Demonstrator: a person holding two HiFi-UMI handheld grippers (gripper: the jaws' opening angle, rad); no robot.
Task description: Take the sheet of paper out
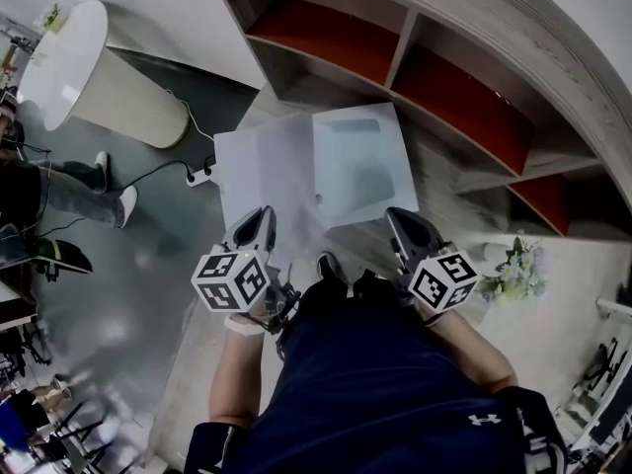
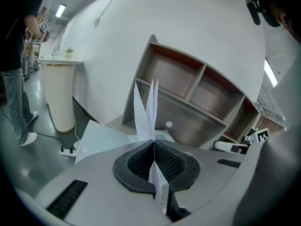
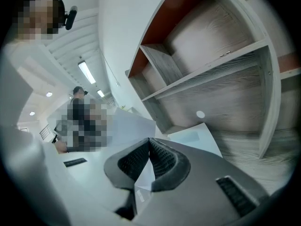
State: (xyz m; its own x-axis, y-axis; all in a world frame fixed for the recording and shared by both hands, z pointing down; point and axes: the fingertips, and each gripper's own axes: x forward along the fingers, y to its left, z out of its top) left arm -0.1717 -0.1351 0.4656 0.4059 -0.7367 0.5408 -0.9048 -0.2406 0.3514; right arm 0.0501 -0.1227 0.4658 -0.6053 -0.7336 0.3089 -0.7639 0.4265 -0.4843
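A white sheet of paper [image 1: 262,166] is held up in front of me, overlapping a white envelope-like sleeve [image 1: 360,161] on its right. My left gripper [image 1: 259,227] is shut on the sheet's lower edge. In the left gripper view the paper [image 2: 149,107] rises edge-on from between the closed black pads [image 2: 136,161]. My right gripper [image 1: 403,227] is shut on the sleeve's lower corner. In the right gripper view the sleeve [image 3: 195,138] runs out past the closed jaws, with the sheet [image 3: 124,126] to its left.
A curved wooden shelf unit [image 1: 444,77] with red back panels stands ahead. A white round pedestal table [image 1: 94,67] is at the left. A power strip [image 1: 200,176] with its cable lies on the floor. Another person's legs [image 1: 69,191] stand at far left. Flowers [image 1: 513,270] sit at the right.
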